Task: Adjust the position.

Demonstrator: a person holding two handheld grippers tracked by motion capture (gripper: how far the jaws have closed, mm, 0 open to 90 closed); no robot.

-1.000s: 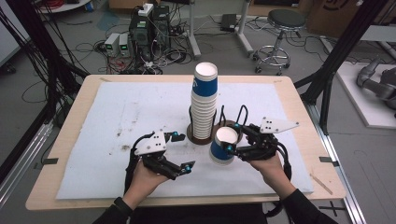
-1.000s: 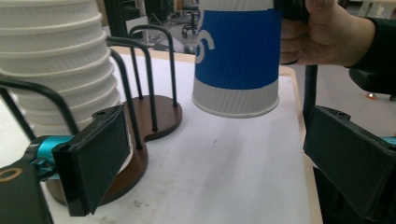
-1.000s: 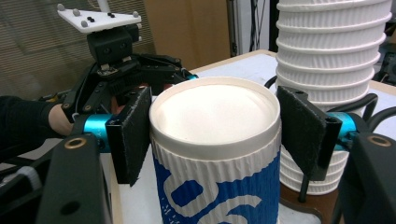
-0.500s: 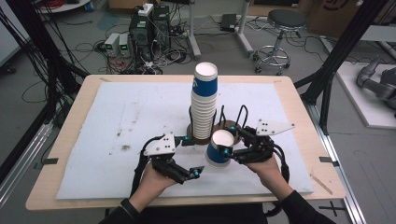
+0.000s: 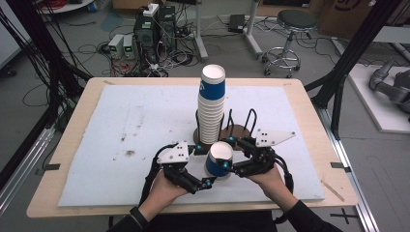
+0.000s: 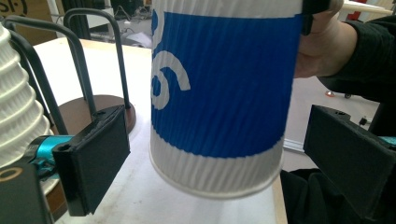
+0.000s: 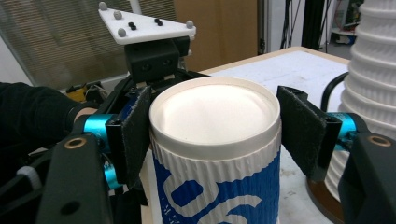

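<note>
Left gripper [image 5: 205, 166] has slid, jaws spread, astride the cup [image 5: 219, 160] clenched by right gripper [image 5: 229, 153]

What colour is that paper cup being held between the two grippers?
The paper cup is ribbed white with a broad blue band bearing a white swirl; the left gripper view shows it best.

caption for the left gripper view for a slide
Blue and white paper cup between the open left gripper, beside the cup stack.

Your left hand-held gripper [image 6: 219, 154] jaws wide apart, flanking the blue-and-white paper cup [image 6: 219, 93], untouched, your other hand [image 6: 322, 49] holding it
</note>
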